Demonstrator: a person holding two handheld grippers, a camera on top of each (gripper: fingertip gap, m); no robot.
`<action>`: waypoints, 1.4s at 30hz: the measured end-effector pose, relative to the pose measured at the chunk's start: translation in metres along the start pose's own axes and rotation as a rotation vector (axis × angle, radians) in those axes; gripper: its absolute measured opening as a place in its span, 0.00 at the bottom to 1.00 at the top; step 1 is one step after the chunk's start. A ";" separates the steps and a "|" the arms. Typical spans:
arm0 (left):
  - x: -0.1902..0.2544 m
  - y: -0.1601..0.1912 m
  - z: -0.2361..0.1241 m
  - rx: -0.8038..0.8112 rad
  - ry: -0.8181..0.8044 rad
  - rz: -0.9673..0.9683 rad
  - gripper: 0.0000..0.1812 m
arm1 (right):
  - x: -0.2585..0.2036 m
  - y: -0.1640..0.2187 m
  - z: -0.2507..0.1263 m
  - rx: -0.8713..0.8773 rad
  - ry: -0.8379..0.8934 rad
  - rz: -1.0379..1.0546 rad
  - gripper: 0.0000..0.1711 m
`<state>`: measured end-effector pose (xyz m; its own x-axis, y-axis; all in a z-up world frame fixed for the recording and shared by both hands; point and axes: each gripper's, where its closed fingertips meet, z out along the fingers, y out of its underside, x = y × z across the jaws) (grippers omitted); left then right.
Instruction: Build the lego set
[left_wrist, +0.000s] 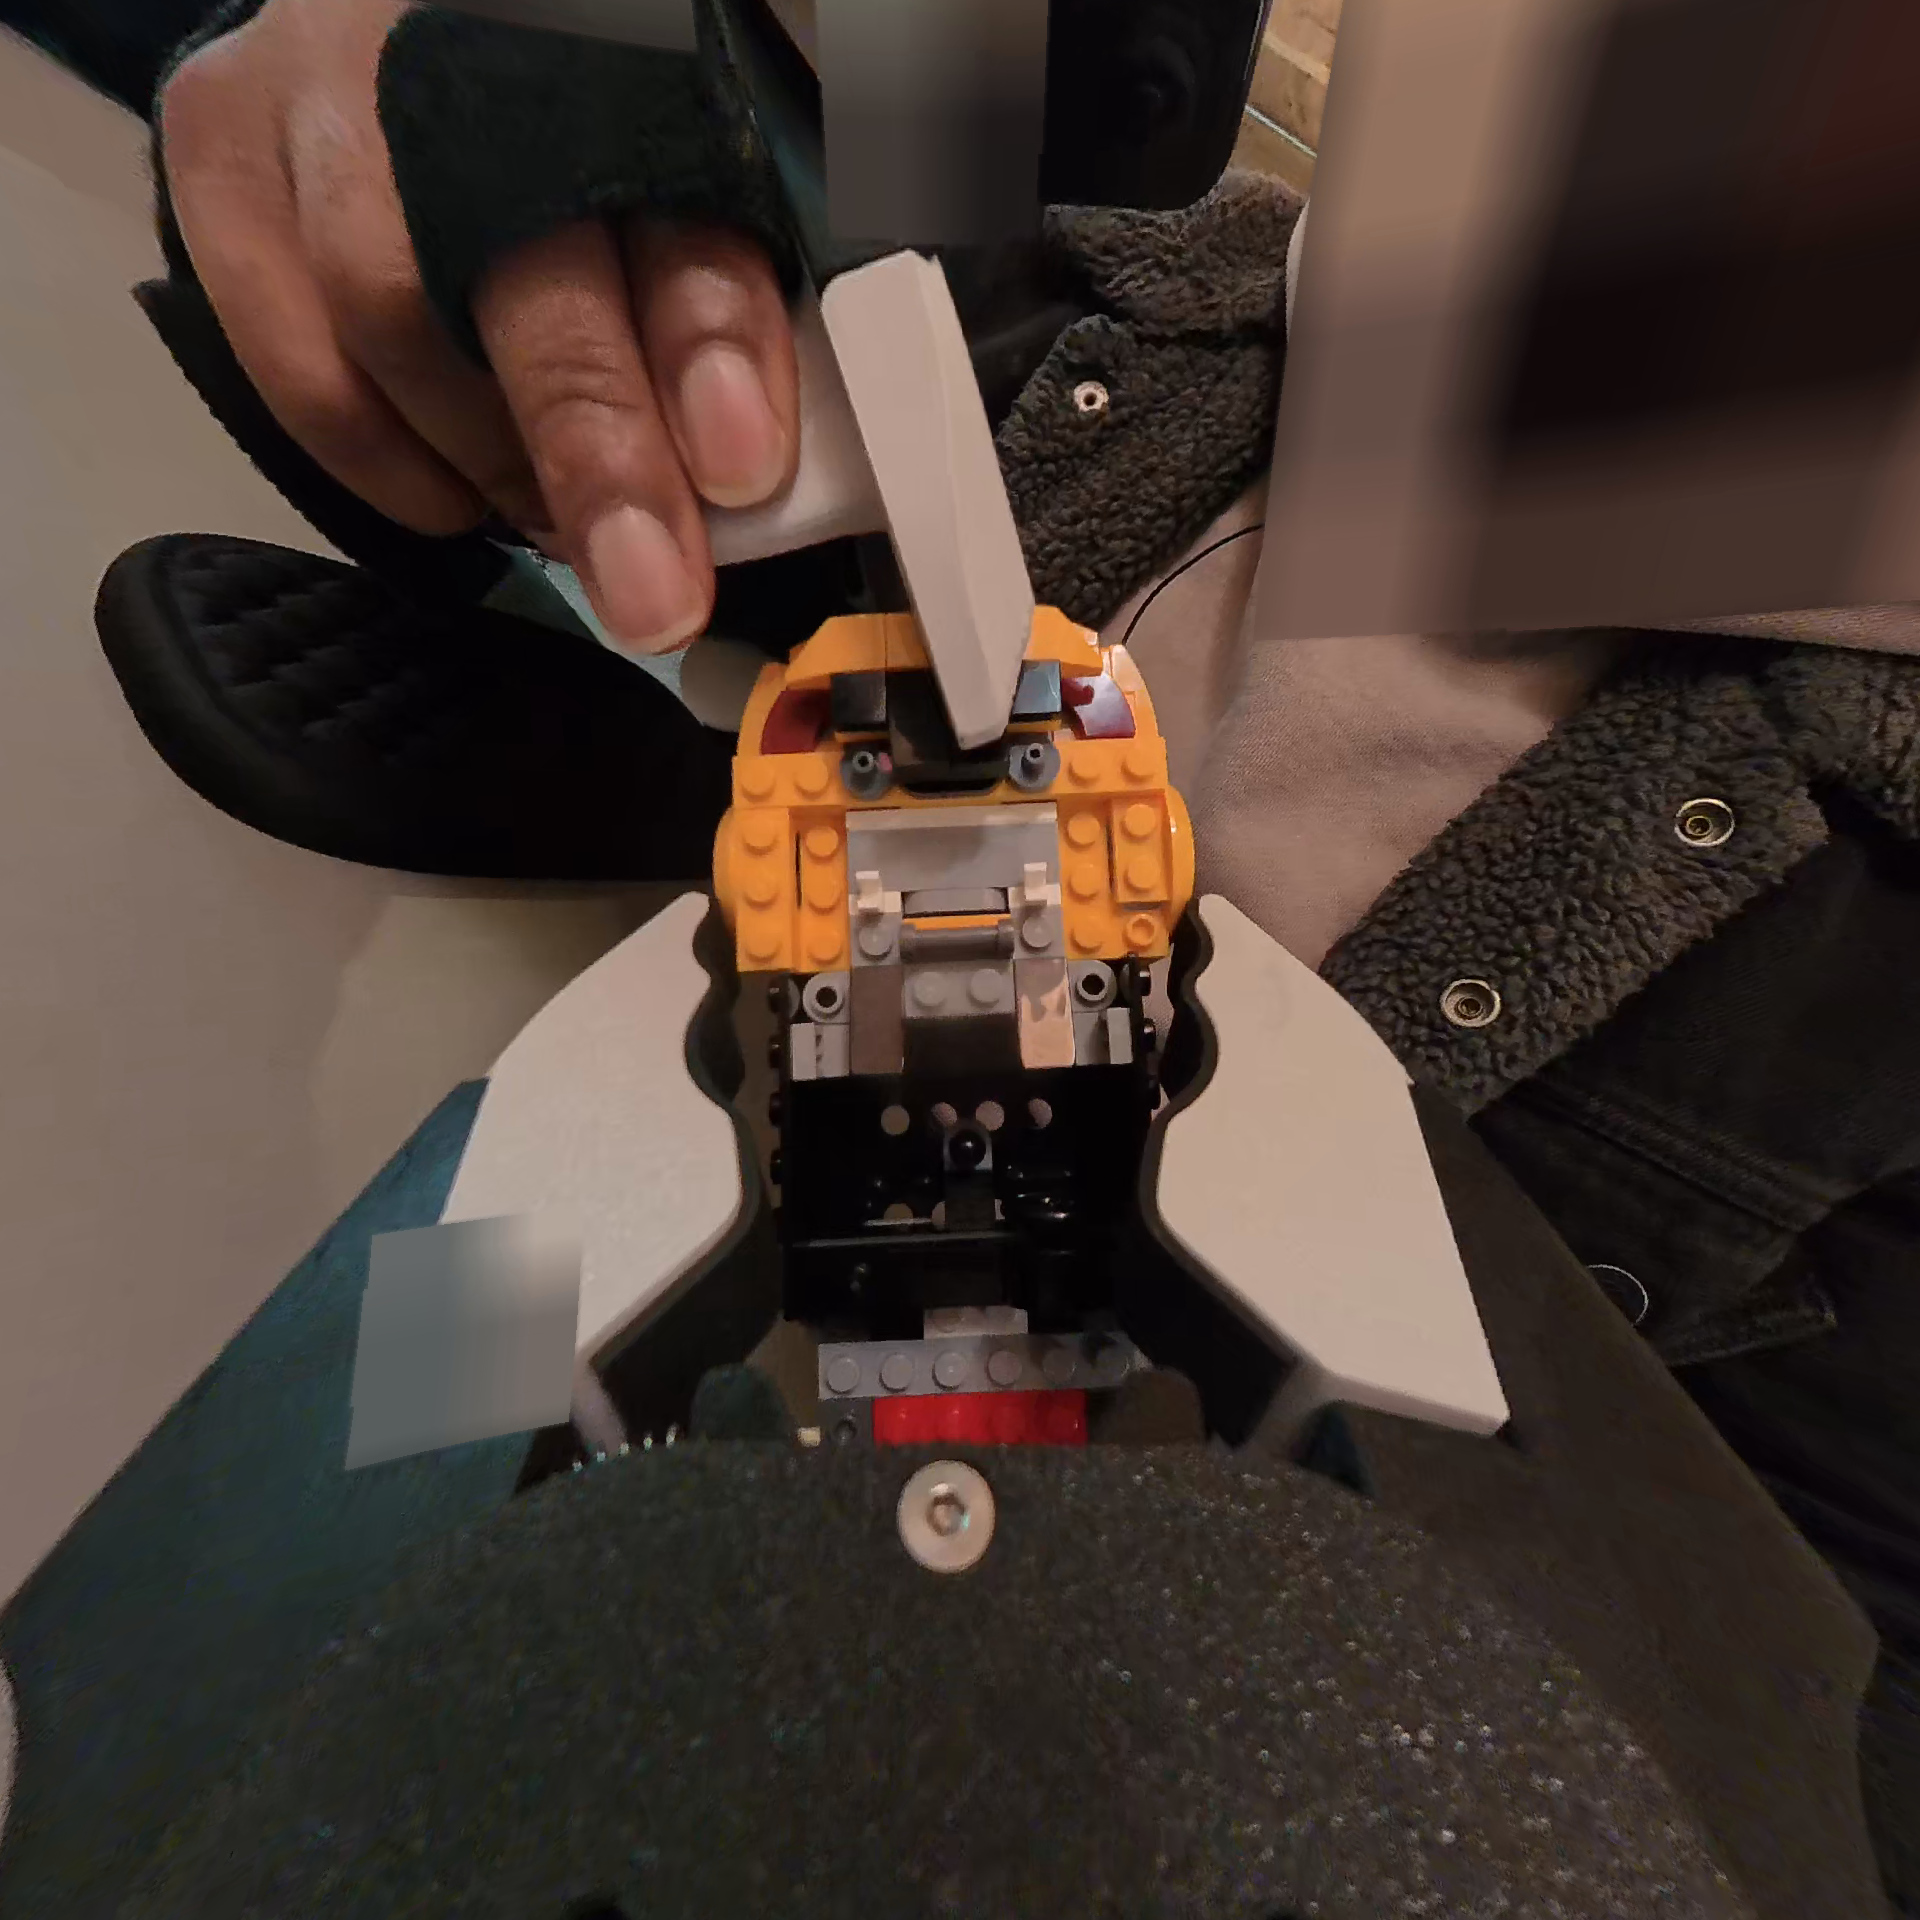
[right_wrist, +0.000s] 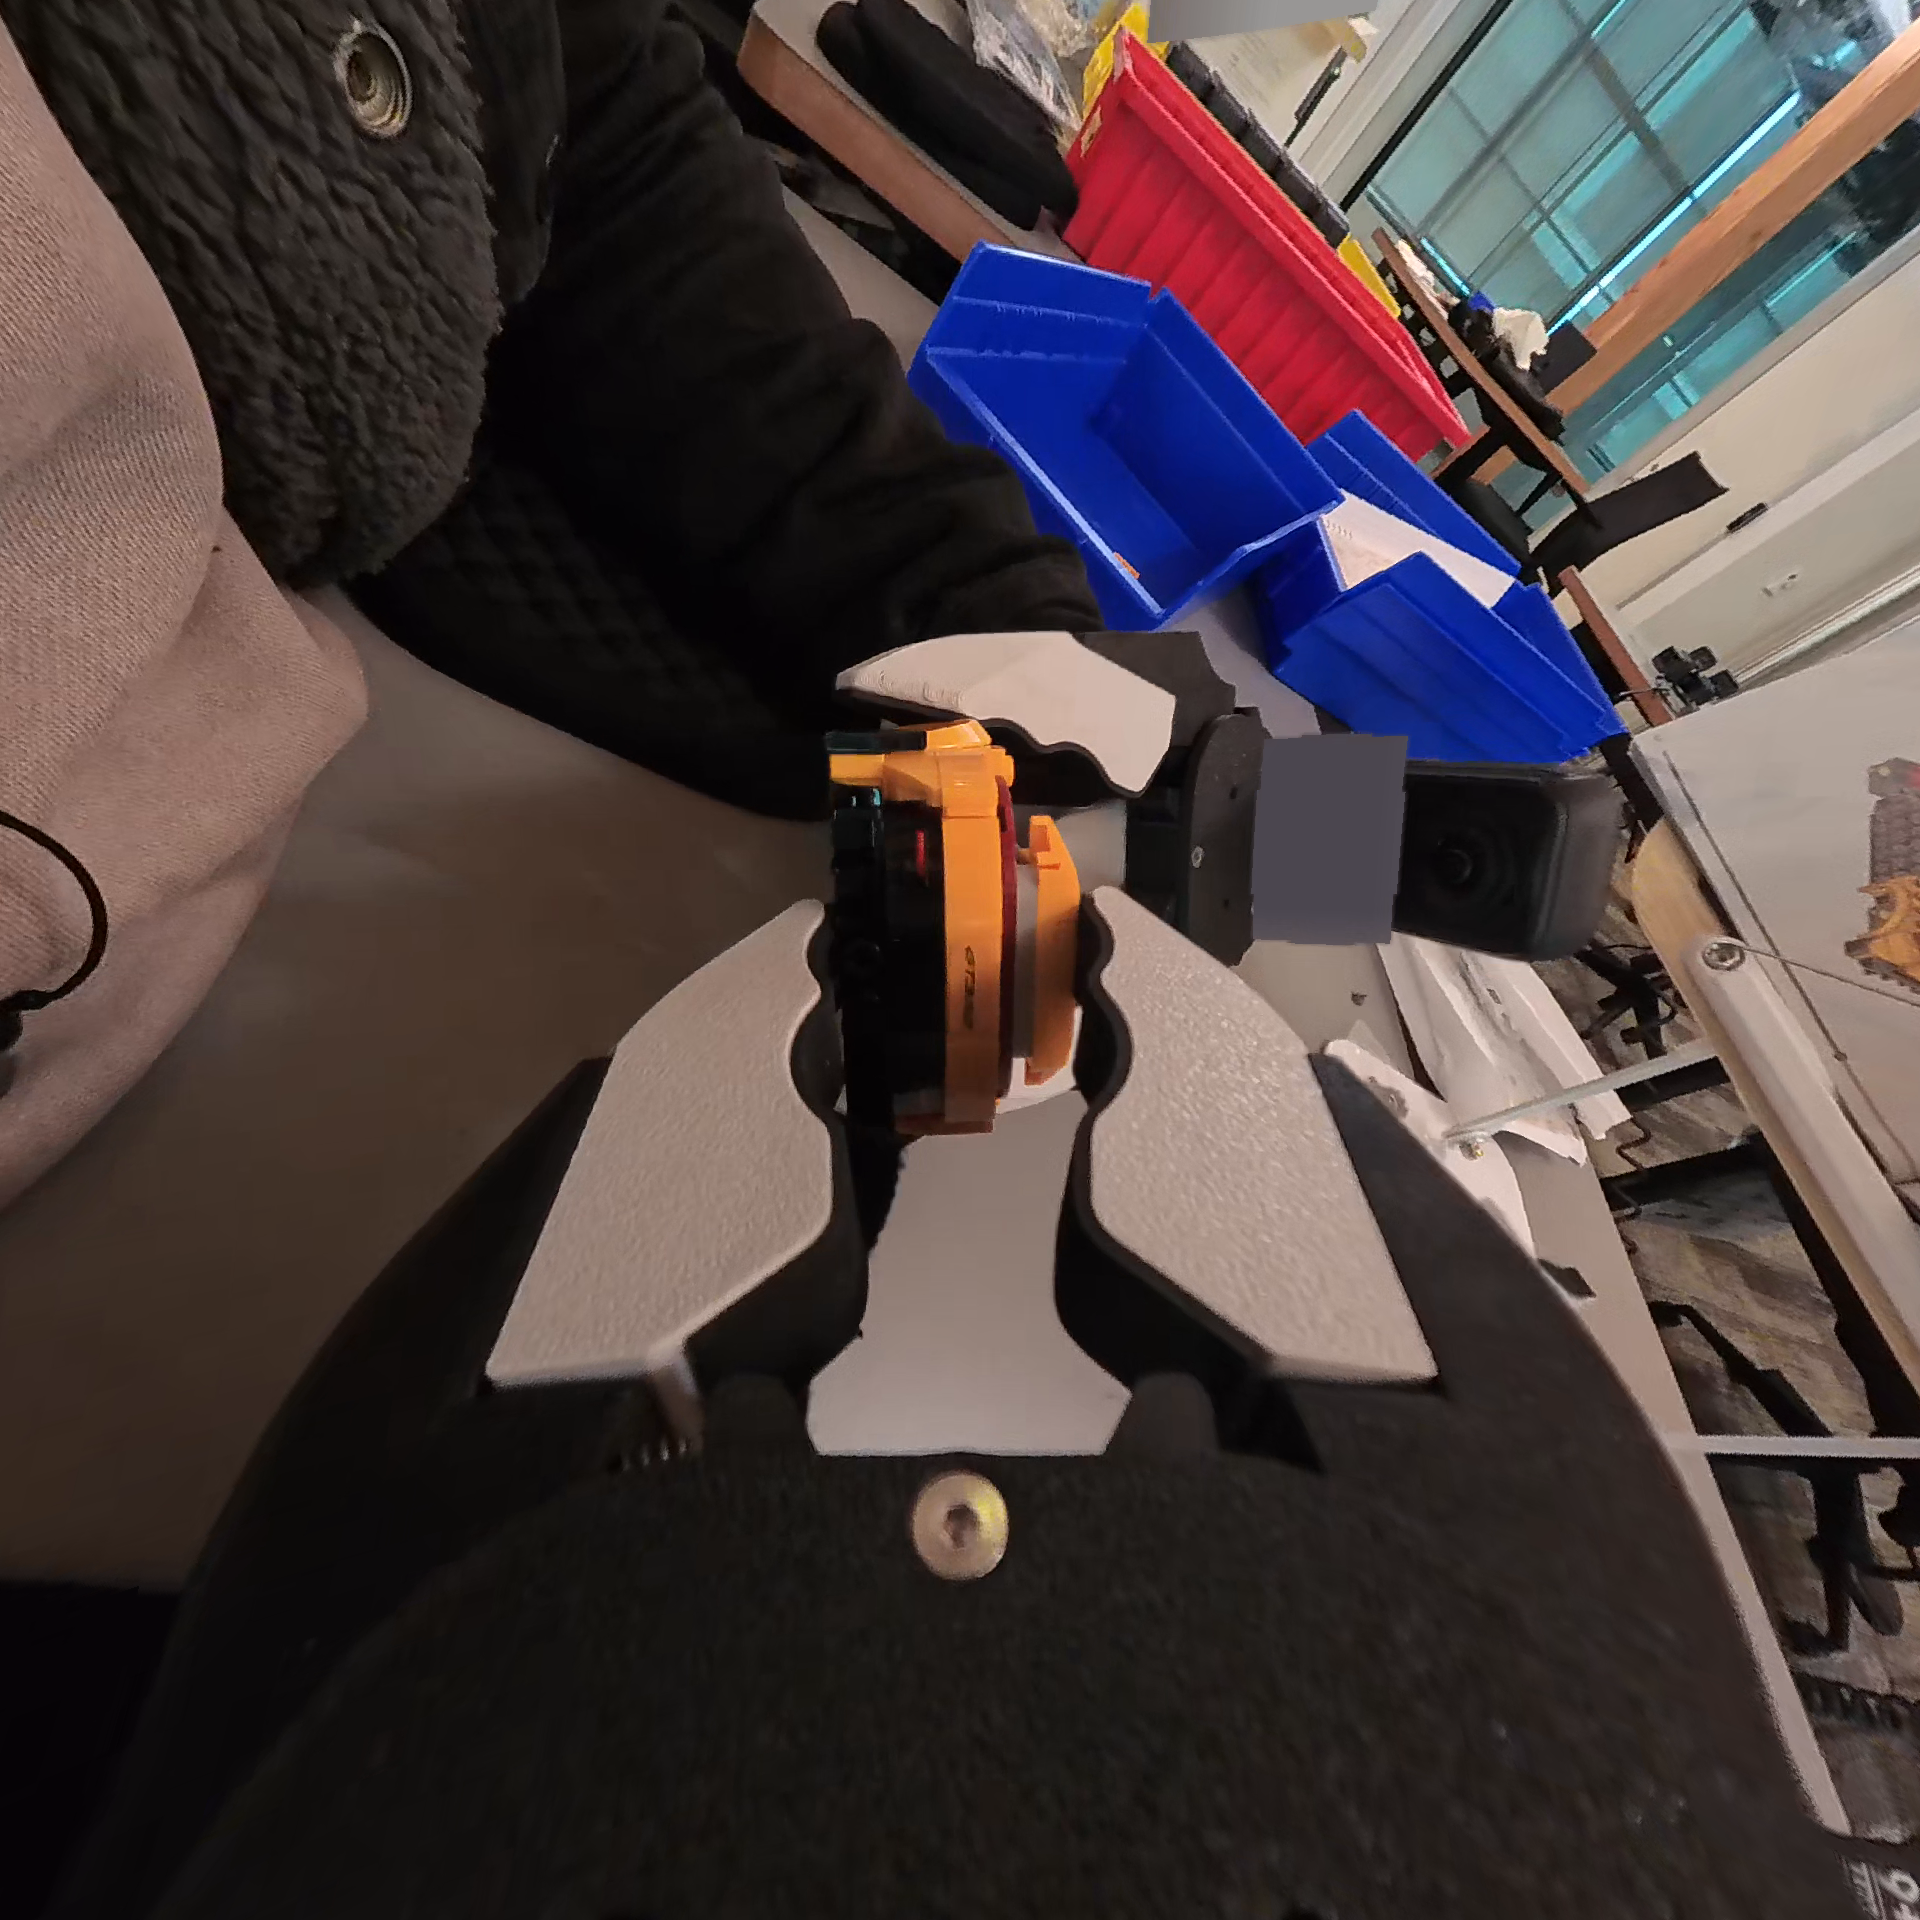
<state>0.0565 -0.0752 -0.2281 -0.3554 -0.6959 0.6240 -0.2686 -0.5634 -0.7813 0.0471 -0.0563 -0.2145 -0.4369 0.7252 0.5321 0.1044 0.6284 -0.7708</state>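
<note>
An orange, black and grey lego car model is held off the table between both grippers. My left gripper is shut on the model's black middle section, one finger on each side. My right gripper is shut on the orange end of the model. In the left wrist view, one grey finger of the right gripper presses on the far orange end, with a person's hand behind it. In the right wrist view, a finger of the left gripper lies over the model.
Blue bins and a red bin stand on the table behind the model. An instruction booklet lies at the right. The person's dark fleece jacket is close behind. A black padded rest lies at the left.
</note>
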 end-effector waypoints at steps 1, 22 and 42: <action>0.000 0.001 0.000 -0.007 -0.005 0.003 0.44 | -0.001 0.001 0.000 -0.006 -0.003 -0.014 0.24; 0.008 0.001 0.001 0.004 0.043 0.034 0.44 | -0.002 0.001 -0.004 -0.016 -0.025 -0.033 0.24; -0.017 -0.004 0.003 -0.069 -0.268 -0.200 0.44 | 0.001 0.029 -0.012 -0.038 0.074 -0.085 0.28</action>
<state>0.0667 -0.0625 -0.2359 -0.0446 -0.6719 0.7393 -0.3723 -0.6755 -0.6364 0.0605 -0.0341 -0.2319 -0.3786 0.6866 0.6207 0.1041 0.6979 -0.7086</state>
